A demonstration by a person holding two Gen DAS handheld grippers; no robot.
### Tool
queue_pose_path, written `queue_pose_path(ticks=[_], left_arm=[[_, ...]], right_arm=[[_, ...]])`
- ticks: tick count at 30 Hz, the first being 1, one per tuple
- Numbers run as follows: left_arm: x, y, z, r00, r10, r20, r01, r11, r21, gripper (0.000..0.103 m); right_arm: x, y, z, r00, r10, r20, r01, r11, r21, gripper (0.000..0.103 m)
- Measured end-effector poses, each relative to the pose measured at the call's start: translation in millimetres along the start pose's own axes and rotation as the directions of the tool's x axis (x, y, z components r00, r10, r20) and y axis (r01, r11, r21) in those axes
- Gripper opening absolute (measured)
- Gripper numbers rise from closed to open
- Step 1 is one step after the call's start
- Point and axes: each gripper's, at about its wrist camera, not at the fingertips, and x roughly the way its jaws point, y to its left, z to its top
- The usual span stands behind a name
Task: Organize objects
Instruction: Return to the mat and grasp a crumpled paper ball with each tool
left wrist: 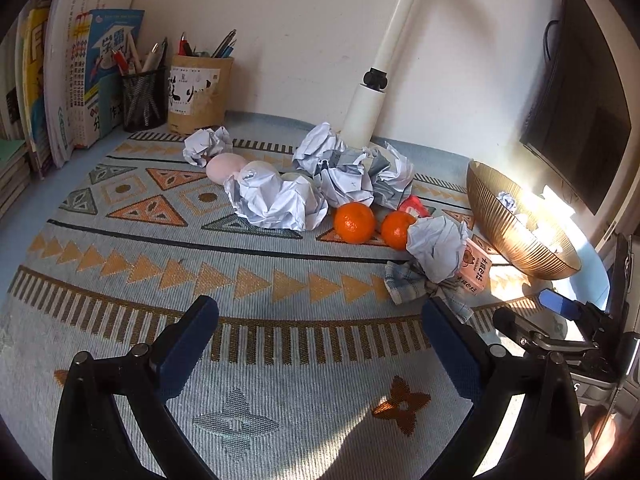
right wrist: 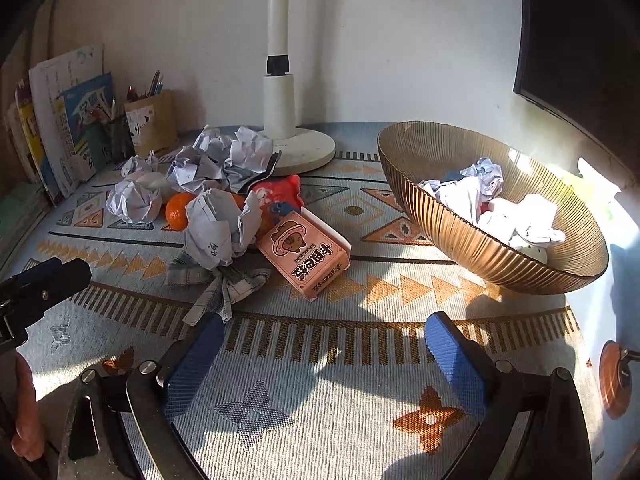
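Observation:
Several crumpled paper balls (left wrist: 276, 200) lie in a pile on the patterned mat, with two oranges (left wrist: 354, 223), pale eggs (left wrist: 224, 166), a pink carton (right wrist: 306, 254), a red packet (right wrist: 276, 194) and a checked cloth (right wrist: 224, 280). A ribbed gold bowl (right wrist: 460, 236) on the right holds crumpled paper (right wrist: 484, 184). My left gripper (left wrist: 318, 320) is open and empty, low over the mat, short of the pile. My right gripper (right wrist: 324, 336) is open and empty, in front of the carton and bowl. It also shows in the left wrist view (left wrist: 552, 304).
A white lamp (right wrist: 280, 120) stands behind the pile. Two pen holders (left wrist: 198, 94) and upright books (left wrist: 80, 72) line the back left. A dark monitor (left wrist: 580, 112) hangs at the right. The bowl also shows in the left wrist view (left wrist: 516, 232).

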Motion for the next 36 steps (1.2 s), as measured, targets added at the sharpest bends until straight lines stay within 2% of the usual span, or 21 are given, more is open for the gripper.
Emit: queue_pose_path(ticks=[16, 19, 21, 23, 26, 28, 29, 31, 34, 35, 36], left_arm=[[-0.5, 2.6, 0.7, 1.000, -0.002, -0.002, 0.002, 1.000, -0.013, 0.102], [-0.5, 3.7, 1.5, 1.000, 0.004, -0.004, -0.004, 1.000, -0.020, 0.102], [-0.1, 8.1, 9.1, 1.000, -0.015, -0.023, 0.014, 0.999, -0.035, 0.102], [-4.2, 17.5, 25.2, 0.999, -0.029, -0.024, 0.027, 0.995, -0.095, 0.102], [-4.9, 24.8, 54.9, 0.999, -0.032, -0.013, 0.030, 0.994, -0.104, 0.102], [13.6, 23.2, 66.0, 0.997, 0.000, -0.073, -0.006, 0.997, -0.072, 0.102], [24.2, 22.2, 67.8, 0.996, 0.000, -0.090, -0.006, 0.998, -0.059, 0.102], [46.6, 18.9, 68.6, 0.993, 0.032, -0.118, -0.037, 0.999, -0.036, 0.102], [77.2, 18.5, 68.5, 0.986, 0.102, -0.129, -0.105, 0.994, -0.018, 0.102], [84.9, 20.5, 68.5, 0.984, 0.121, -0.128, -0.125, 0.992, -0.022, 0.099], [89.8, 22.8, 68.5, 0.984, 0.128, -0.121, -0.132, 0.991, -0.029, 0.088]], right_arm=[[2.4, -0.9, 1.5, 1.000, -0.001, 0.000, 0.001, 1.000, -0.022, 0.101], [-2.6, 3.4, 3.8, 0.998, 0.061, 0.016, -0.060, 0.997, -0.047, 0.101], [-1.6, 4.6, 12.9, 0.990, 0.139, -0.003, -0.139, 0.990, -0.032, 0.101], [-1.3, 12.8, 28.2, 0.983, 0.182, -0.022, -0.182, 0.983, -0.024, 0.101], [7.4, 35.4, 52.6, 0.986, 0.156, -0.057, -0.161, 0.982, -0.101, 0.101], [23.6, 44.2, 62.4, 0.989, 0.115, -0.093, -0.126, 0.985, -0.120, 0.100], [32.1, 44.5, 65.8, 0.987, 0.129, -0.099, -0.140, 0.984, -0.108, 0.098], [46.7, 42.5, 69.2, 0.974, 0.193, -0.115, -0.201, 0.978, -0.058, 0.084], [59.9, 40.2, 67.6, 0.961, 0.257, -0.101, -0.258, 0.966, -0.004, 0.081], [63.0, 39.7, 65.4, 0.957, 0.274, -0.093, -0.275, 0.961, 0.005, 0.078], [64.4, 40.3, 62.4, 0.951, 0.299, -0.079, -0.299, 0.954, 0.009, 0.069]])
